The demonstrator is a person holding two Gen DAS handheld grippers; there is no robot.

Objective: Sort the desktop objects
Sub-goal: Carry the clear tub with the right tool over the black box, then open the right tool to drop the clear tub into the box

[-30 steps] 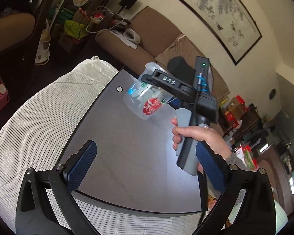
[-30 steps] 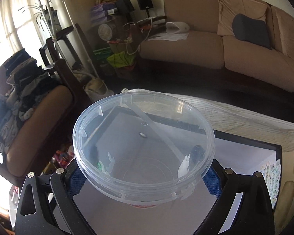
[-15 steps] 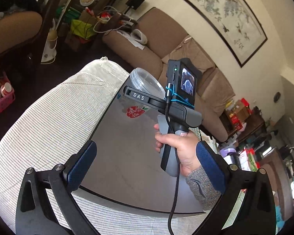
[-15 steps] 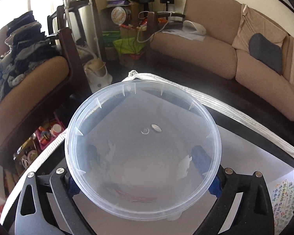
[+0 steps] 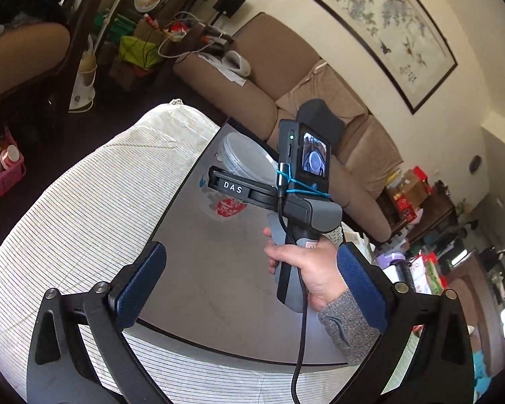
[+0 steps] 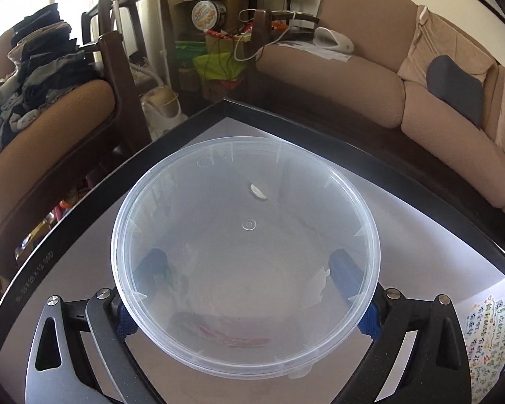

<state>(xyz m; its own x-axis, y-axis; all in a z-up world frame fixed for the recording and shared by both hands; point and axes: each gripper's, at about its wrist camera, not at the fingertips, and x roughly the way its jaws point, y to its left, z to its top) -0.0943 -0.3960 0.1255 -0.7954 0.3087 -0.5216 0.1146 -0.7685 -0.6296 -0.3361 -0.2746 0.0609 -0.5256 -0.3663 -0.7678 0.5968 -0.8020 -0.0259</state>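
Observation:
A clear plastic tub (image 6: 245, 256) with a lid and a red label fills the right wrist view. My right gripper (image 6: 247, 266) is shut on the tub, its blue pads pressed on both sides, holding it above the far corner of the grey mat (image 6: 404, 208). In the left wrist view the tub (image 5: 244, 160) sits in the right gripper's black fingers (image 5: 232, 187), held by a hand over the mat's far edge. My left gripper (image 5: 249, 279) is open and empty above the mat's (image 5: 202, 269) near part.
The mat lies on a white striped cloth (image 5: 84, 208) covering the table. A sticker sheet (image 6: 491, 336) lies at the mat's right edge. A brown sofa (image 6: 370, 77) and a cluttered chair (image 6: 43, 101) stand beyond the table.
The right gripper has carried the tub away from me toward the mat's far corner, tipping it upright so the lid faces up. The left gripper stayed open.

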